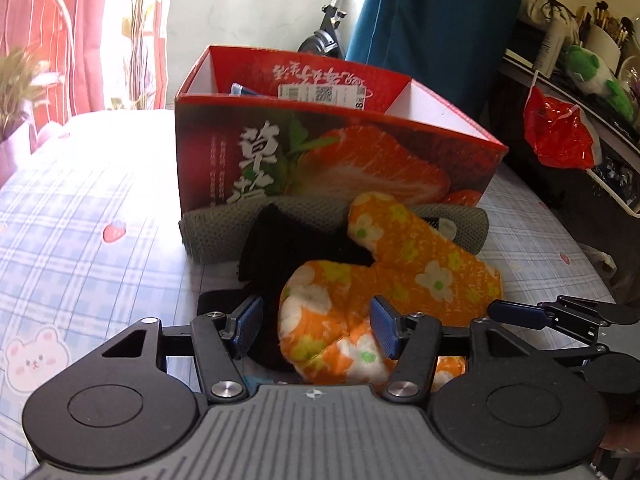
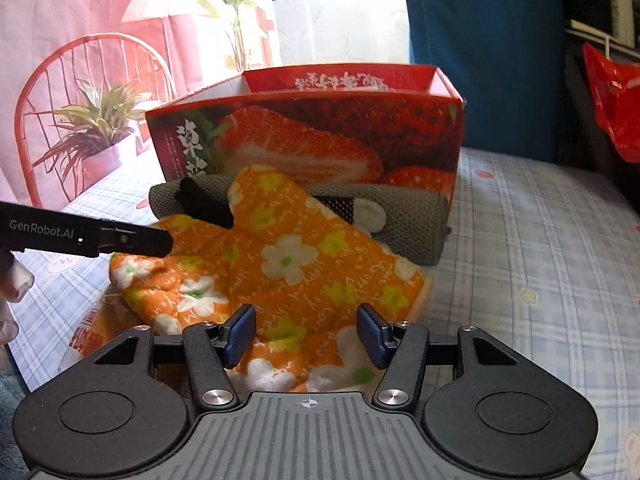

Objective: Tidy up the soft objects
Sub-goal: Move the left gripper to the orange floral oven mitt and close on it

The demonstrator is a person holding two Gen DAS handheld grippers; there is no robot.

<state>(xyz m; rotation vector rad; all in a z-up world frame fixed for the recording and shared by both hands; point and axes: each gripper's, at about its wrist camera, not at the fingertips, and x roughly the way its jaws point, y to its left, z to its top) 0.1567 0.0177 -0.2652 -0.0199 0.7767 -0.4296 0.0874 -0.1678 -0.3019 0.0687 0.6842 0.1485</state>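
Observation:
An orange flowered oven mitt (image 1: 400,268) (image 2: 280,256) lies on the bed in front of a red strawberry box (image 1: 320,152) (image 2: 320,140). A grey knitted roll (image 1: 216,228) (image 2: 404,216) and a black soft item (image 1: 288,240) (image 2: 204,204) lie between the mitt and the box. My left gripper (image 1: 316,330) is open, its jaws on either side of the mitt's near end. My right gripper (image 2: 306,334) is open over the mitt's near edge. The left gripper's body (image 2: 80,234) shows at the left of the right wrist view, and the right gripper's fingers (image 1: 516,312) at the right of the left wrist view.
The box is open-topped with a white divider and holds a labelled item (image 1: 320,94). The plaid bedsheet (image 1: 100,220) (image 2: 540,260) spreads on both sides. A red plastic bag (image 1: 560,136) (image 2: 616,104) hangs at the right by a cluttered shelf. A printed packet (image 2: 92,336) lies under the mitt.

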